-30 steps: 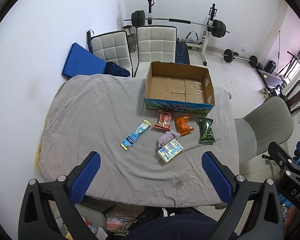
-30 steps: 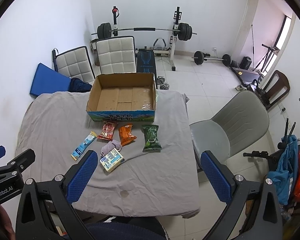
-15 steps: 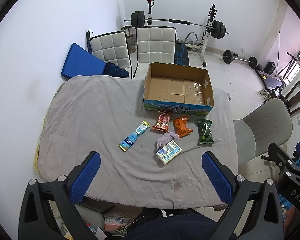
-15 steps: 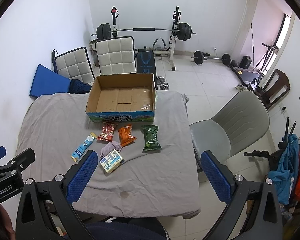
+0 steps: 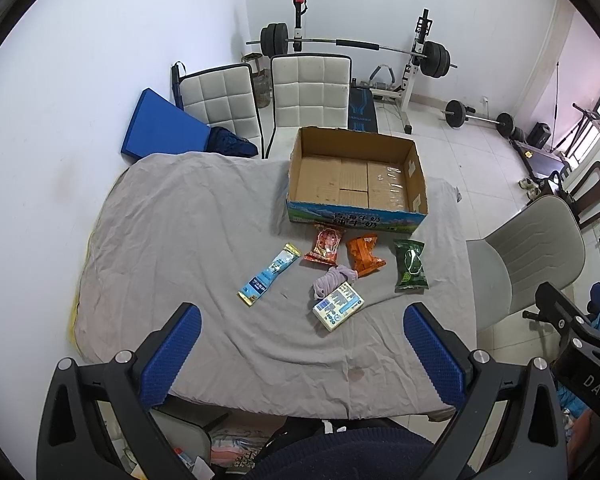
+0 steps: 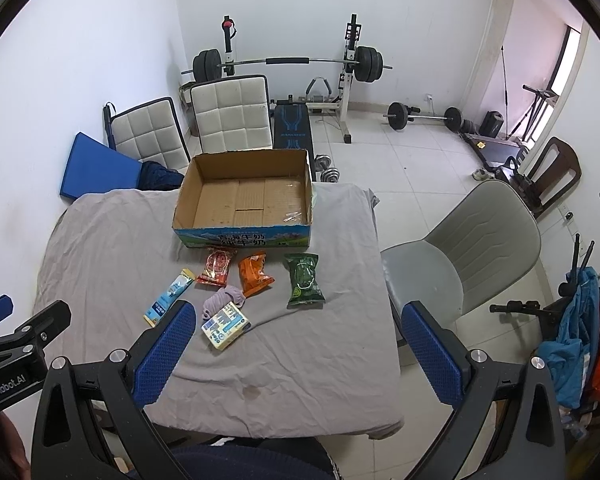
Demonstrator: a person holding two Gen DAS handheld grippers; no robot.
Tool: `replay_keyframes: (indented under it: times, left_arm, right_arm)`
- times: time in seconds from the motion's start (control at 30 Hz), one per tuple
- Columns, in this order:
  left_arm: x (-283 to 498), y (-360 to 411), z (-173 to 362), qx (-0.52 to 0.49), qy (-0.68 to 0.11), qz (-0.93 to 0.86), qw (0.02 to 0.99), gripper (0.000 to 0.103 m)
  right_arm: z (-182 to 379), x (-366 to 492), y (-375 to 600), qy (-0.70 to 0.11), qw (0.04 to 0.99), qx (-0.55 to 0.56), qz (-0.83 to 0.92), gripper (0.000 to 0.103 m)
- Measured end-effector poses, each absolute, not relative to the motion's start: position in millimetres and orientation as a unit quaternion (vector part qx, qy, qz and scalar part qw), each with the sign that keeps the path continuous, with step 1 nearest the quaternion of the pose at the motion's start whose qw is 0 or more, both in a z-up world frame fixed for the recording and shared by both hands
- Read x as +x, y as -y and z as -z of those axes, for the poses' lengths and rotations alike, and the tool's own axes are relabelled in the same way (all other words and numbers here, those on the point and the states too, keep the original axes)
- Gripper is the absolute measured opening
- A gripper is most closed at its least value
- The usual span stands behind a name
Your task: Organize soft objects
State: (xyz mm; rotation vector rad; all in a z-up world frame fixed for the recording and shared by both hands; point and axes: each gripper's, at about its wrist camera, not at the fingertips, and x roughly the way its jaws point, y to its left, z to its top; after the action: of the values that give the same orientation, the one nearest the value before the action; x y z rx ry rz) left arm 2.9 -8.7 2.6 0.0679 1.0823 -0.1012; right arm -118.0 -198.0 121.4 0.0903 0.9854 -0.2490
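Grey cloth over the tabotop? No: grey cloth [image 5: 180, 232] over the tabletop, wrinkled, with six small things lying in a loose cluster just in front of an empty cardboard box [image 5: 356, 176].

Nearest the box: a red packet [image 5: 325, 243], an orange packet [image 5: 365, 254] and, off to the right, a green packet [image 5: 410, 266]. Left of these, a long blue sachet [image 5: 269, 274]. Closest to the cameras, a lilac scrunched cloth [image 5: 334, 280] touching a pale tissue pack [image 5: 338, 306] that partly overlaps it.

Left claw [image 5: 300, 356] wide open, holding nothing, hanging above the near edge of the tabletop. Right claw [image 6: 296, 354] likewise spread wide and empty, well short of the cluster.

Probably all light. Packets likely puffed with air, crinkly and slick, so prone to squirting out of a pinch; best taken across the middle of the pillow or by a sealed end seam, with gentle pressure to spare the contents. Sachet thin and floppy: grip across its narrow width near the centre to stop it drooping. Lilac cloth limp, safe to pinch anywhere on a raised fold. Tissue pack squashy but boxy, easiest across its short sides, though likely to drag the cloth along.
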Motion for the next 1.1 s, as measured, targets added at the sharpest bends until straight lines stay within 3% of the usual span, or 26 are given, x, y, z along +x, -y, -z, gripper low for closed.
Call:
replay_keyframes:
  times: [0.83,1.1]
  left_arm:
    - [10.0,6.4,-10.6,0.025,-0.515,0.052,0.855,0.103]
    - [40.4,10.4,4.9,0.008,-0.515,0.048,0.856,0.103]
  right_arm:
    - [-122.8,-114.3,205.5,-0.471,0.872,0.052,0.120,0.103]
    - [-82.0,-80.1,237.1,-0.499,0.854,0.080,0.124,0.103]
